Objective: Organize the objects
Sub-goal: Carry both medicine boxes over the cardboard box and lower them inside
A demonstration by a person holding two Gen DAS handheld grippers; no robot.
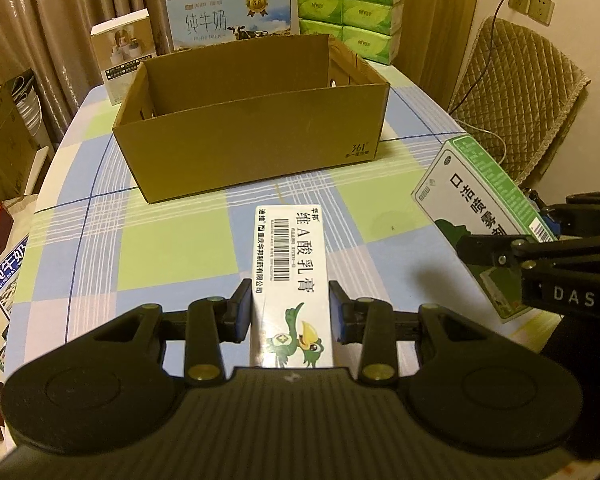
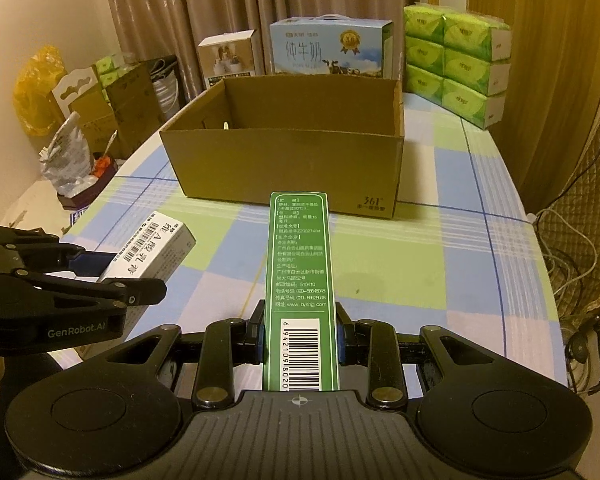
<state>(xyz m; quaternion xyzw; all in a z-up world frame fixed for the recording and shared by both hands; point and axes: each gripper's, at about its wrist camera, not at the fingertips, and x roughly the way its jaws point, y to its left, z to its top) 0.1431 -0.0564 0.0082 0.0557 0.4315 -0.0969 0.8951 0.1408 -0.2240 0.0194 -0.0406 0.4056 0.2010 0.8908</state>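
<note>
Fingers (image 1: 242, 308) of the left gripper (image 1: 291, 308) are clamped on the long sides of a white carton (image 1: 290, 256), which points toward the frame centre in the left wrist view, above the checked tabletop (image 1: 172, 248). Fingers (image 2: 256, 336) of the right gripper (image 2: 300, 334) are clamped on a green carton (image 2: 300, 264), held likewise, barcode end nearest the camera. In the right wrist view the left gripper (image 2: 100, 280) and white carton (image 2: 156, 246) appear at left centre; in the left wrist view the right gripper (image 1: 540, 256) and green carton (image 1: 484, 216) appear at right centre. Both cartons are near the front wall of an open cardboard box (image 1: 256, 140) standing at frame centre. Behind the box, upper frame: a milk case (image 1: 230, 16), a small white box (image 1: 122, 56) and stacked green tissue packs (image 1: 350, 4).
</note>
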